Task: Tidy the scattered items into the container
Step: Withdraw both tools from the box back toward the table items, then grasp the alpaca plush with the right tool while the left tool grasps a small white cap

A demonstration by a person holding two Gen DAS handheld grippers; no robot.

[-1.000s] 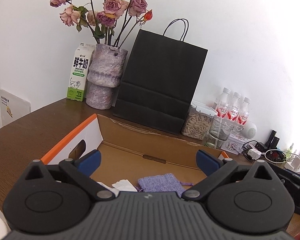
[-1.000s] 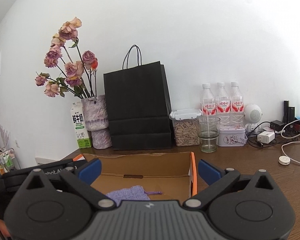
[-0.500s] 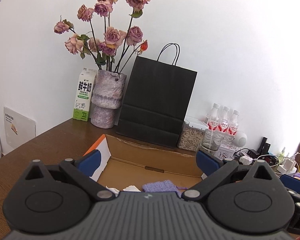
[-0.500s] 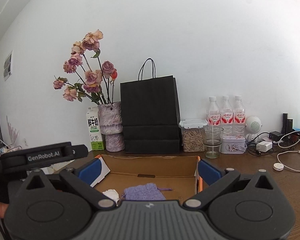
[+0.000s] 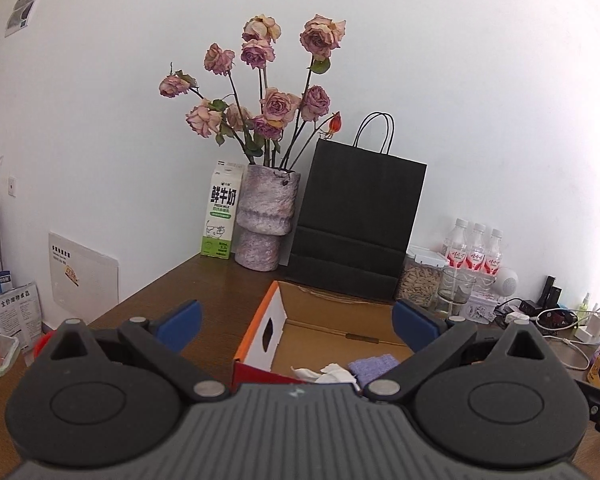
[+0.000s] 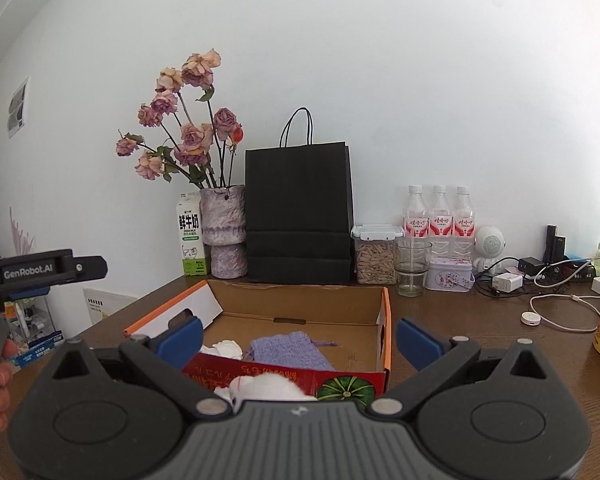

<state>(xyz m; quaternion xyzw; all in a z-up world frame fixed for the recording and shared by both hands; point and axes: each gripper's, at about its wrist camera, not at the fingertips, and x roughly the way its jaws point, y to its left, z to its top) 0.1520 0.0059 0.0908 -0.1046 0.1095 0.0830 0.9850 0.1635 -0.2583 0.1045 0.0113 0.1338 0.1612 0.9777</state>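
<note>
Both grippers, left gripper point(image 5: 296, 322) and right gripper point(image 6: 299, 338), hover with fingers spread, empty, before the cardboard box point(image 6: 385, 320); white crumpled tissue point(image 6: 268, 386), lower centre, looks feather-light, soft — pinch its bulk.

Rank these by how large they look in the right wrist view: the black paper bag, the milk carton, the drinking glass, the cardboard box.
1. cardboard box, nearest the camera, which inflates it
2. black paper bag
3. milk carton
4. drinking glass
</note>
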